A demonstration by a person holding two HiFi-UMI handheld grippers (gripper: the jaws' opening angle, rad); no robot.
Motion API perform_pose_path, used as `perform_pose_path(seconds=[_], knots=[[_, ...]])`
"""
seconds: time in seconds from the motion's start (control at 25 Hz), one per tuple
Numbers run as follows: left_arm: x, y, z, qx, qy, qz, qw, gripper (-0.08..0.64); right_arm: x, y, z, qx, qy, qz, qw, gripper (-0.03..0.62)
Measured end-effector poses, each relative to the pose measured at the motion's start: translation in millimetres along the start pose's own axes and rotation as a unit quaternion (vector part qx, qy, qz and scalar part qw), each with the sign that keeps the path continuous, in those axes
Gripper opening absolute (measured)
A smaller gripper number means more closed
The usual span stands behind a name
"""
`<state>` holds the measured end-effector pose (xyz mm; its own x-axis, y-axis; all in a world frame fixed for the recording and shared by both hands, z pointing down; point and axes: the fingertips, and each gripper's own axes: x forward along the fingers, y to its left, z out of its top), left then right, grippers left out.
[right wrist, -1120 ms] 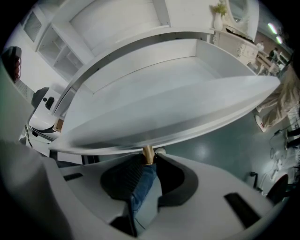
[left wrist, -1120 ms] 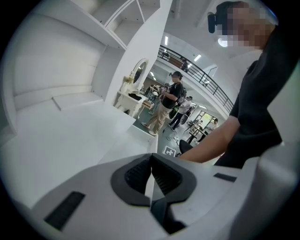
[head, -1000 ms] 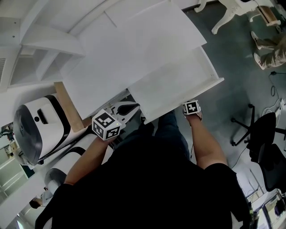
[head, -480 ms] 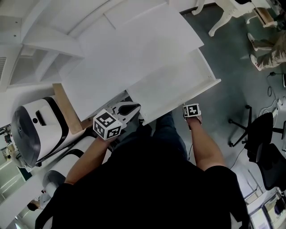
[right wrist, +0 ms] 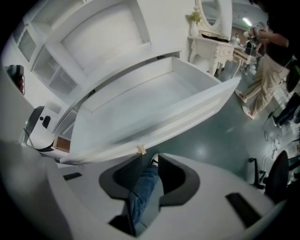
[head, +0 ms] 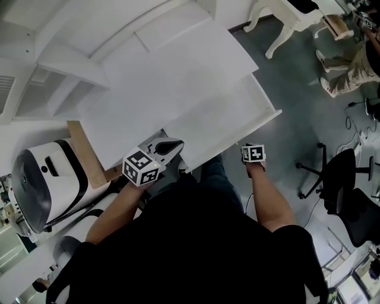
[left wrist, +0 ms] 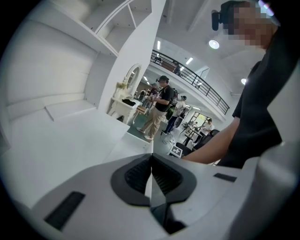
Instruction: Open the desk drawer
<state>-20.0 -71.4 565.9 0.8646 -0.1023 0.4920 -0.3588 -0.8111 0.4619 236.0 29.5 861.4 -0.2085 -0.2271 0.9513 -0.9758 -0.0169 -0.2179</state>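
The white desk drawer (head: 237, 135) stands pulled out from under the white desk top (head: 166, 77); its inside looks bare. In the right gripper view the drawer (right wrist: 154, 108) fills the upper middle, with a small tan tab (right wrist: 140, 150) under its front edge. My right gripper (right wrist: 150, 159) hangs just below that edge, jaws closing, with only blue jeans seen through the gap. From above, the right gripper (head: 254, 155) sits in front of the drawer, apart from it. My left gripper (head: 174, 145) is shut and empty by the drawer's left front corner, its pads (left wrist: 140, 171) together.
A white-and-black machine (head: 44, 178) and a wooden board (head: 88, 153) stand left of the desk. White shelves (head: 53, 71) rise behind it. A black office chair (head: 341, 184) is at the right, a person's legs (head: 344, 65) and a white dressing table (head: 285, 15) beyond.
My right gripper has drawn back from the drawer's front edge, leaving a wider gap to it. The left gripper has stayed by the drawer's left corner. The drawer stays pulled out.
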Motion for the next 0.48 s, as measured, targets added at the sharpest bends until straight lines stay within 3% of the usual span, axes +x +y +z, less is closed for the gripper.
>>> perform_pose_path(seconds=[0.48], knots=[[-5,-16,25,0.040,-0.021,-0.023,0.9987,0.009,-81,21,43,-0.001,-0.114,0.001,0.993,0.104]])
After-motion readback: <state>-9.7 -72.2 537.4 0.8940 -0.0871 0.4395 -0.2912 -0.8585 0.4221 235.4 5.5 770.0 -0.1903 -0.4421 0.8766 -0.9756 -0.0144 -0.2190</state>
